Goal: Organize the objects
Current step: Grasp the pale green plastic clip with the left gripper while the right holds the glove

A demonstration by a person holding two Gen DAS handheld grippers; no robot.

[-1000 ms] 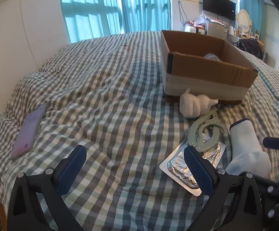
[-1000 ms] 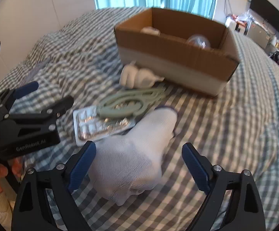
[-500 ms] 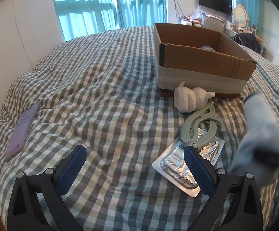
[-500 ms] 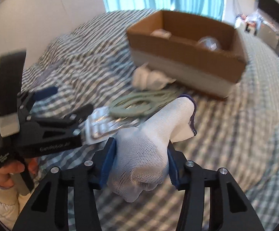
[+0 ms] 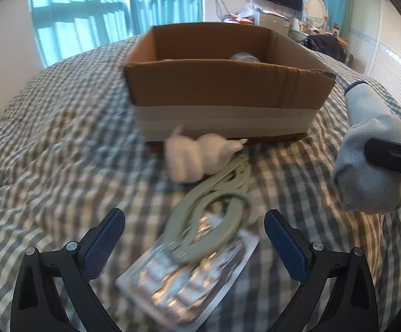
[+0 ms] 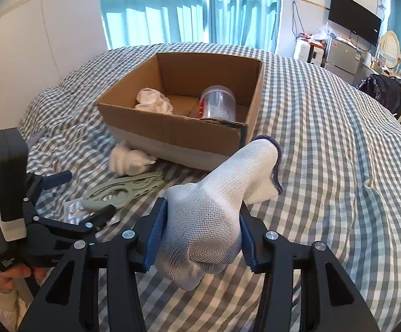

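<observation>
Between my right tongs (image 6: 200,238) sits the white knit glove (image 6: 214,210), clamped at its bunched middle and lifted off the bed (image 6: 338,166), cuff pointing toward the cardboard box (image 6: 183,130). I judge this the carry step: next I need to clear the box's near wall and let go above the open space beside the plastic jar (image 6: 218,105) and crumpled white cloth (image 6: 153,101). My left tongs (image 5: 194,235) hang apart and empty over the green hanger (image 5: 211,213) and blister pack (image 5: 189,276); a white plush toy (image 5: 197,155) lies against the box. Checked bedding, teal curtains (image 6: 186,5), wall television (image 6: 354,18) beyond.
</observation>
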